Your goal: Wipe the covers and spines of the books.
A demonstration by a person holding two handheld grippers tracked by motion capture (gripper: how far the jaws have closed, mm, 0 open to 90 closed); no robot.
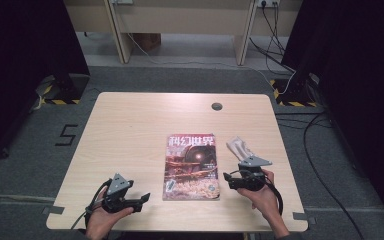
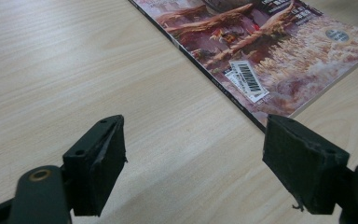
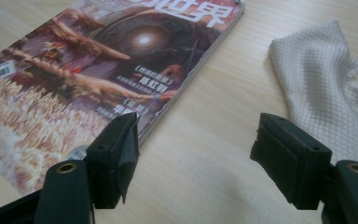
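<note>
We see bare wood on the table point(image 1: 130, 130) to the left of and beyond the magazine point(image 1: 191, 167), so a gripper could pass freely there. On the right, the white cloth point(image 1: 239, 147) lies just beside the magazine, leaving a narrow strip of wood between them. The left gripper point(image 1: 141, 200) has open tabletop up to the magazine's spine.

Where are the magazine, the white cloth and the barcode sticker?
magazine point(image 1: 191, 167), high view, middle of the cover.
white cloth point(image 3: 324, 98), right gripper view, middle of the weave.
barcode sticker point(image 2: 248, 80), left gripper view, on the bars.
</note>
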